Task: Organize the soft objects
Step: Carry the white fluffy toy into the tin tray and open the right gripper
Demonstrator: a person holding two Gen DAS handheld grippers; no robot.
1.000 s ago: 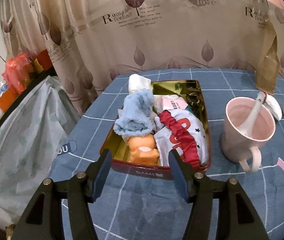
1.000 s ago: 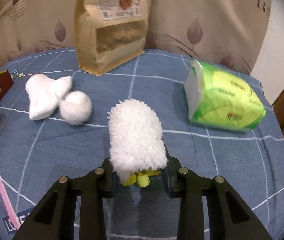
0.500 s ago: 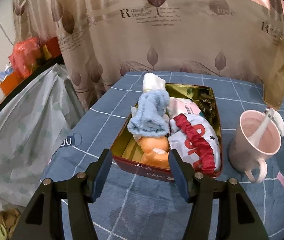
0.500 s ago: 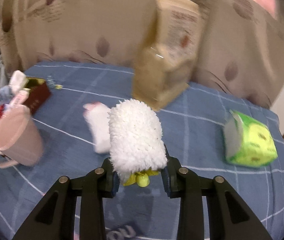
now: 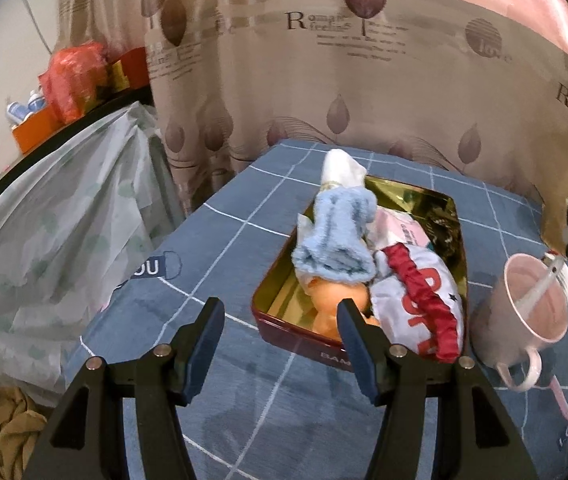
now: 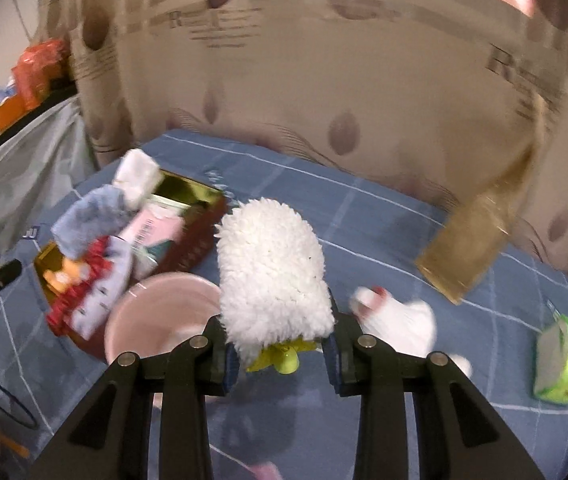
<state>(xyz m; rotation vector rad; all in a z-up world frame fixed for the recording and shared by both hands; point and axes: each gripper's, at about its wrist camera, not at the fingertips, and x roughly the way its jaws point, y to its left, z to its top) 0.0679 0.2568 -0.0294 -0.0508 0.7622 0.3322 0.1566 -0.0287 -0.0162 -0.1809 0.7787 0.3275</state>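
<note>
Right gripper (image 6: pixel 282 354): fingers closed on a fluffy white plush toy w/ yellow-green base (image 6: pixel 272 276), held up above the blue checked worktop (image 6: pixel 384 240). Just ahead-left of those fingers: pink ceramic mug (image 6: pixel 156 320), then the red-and-gold rectangular tin (image 5: pixel 364 276) stuffed w/ soft items, incl. a light blue fuzzy sock (image 5: pixel 336 236) and a red-trimmed white cloth (image 5: pixel 420 304). Left gripper (image 5: pixel 280 328): fingers spread wide, holding nothing, the tin's near wall just ahead btw them. White socks (image 6: pixel 400 320) lie just right of the right fingers; green tissue pack (image 6: pixel 564 360) far right.
</note>
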